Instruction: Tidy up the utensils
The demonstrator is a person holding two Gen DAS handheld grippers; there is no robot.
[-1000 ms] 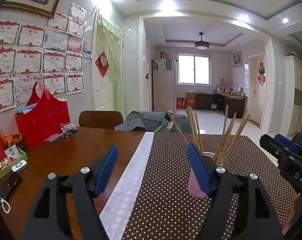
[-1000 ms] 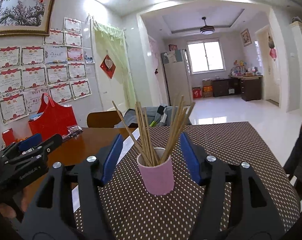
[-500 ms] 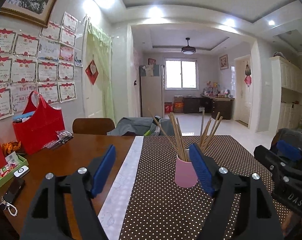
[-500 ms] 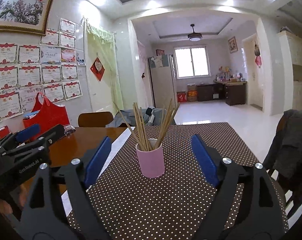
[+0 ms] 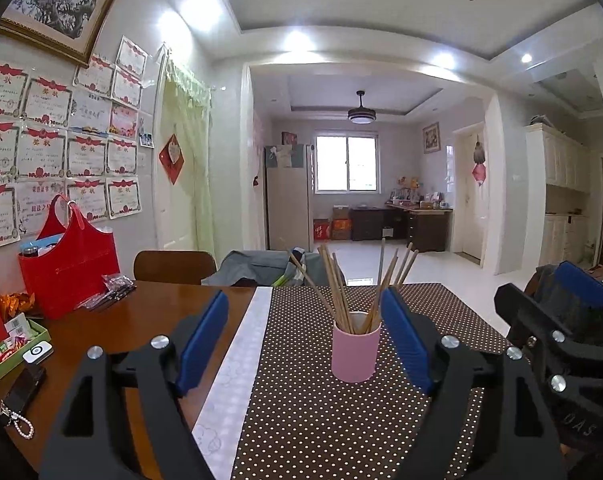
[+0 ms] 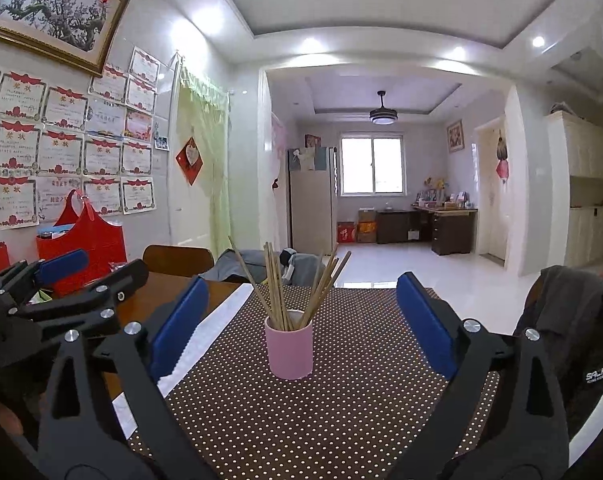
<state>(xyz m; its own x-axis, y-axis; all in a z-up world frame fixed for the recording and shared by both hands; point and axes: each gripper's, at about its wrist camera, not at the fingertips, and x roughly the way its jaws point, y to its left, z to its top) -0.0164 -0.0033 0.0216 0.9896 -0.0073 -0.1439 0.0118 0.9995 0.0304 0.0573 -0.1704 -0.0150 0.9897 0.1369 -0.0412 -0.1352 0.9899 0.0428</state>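
We see a wooden table filling the lower half of both wrist views, with a brown polka-dot cloth covering its right portion and a white patterned strip running along the cloth's left edge.

At the left of the frame, a red bag stands on the bare wood against the wall of framed certificates. A wooden chair back rises behind the table's far edge.

The left gripper occupies the bottom of the left wrist view. Its blue pads are spread wide and still opening, with nothing pressed between them. The right gripper occupies the bottom of the right wrist view; its jaws are likewise wide apart and opening, holding nothing.

The pink cup stands upright on the cloth near frame centre, ahead of both grippers and touching neither. In the right wrist view it sits centred between the pads; in the left wrist view it sits just left of the right-hand pad.

The chopsticks stand in the cup, fanned outward above its rim.
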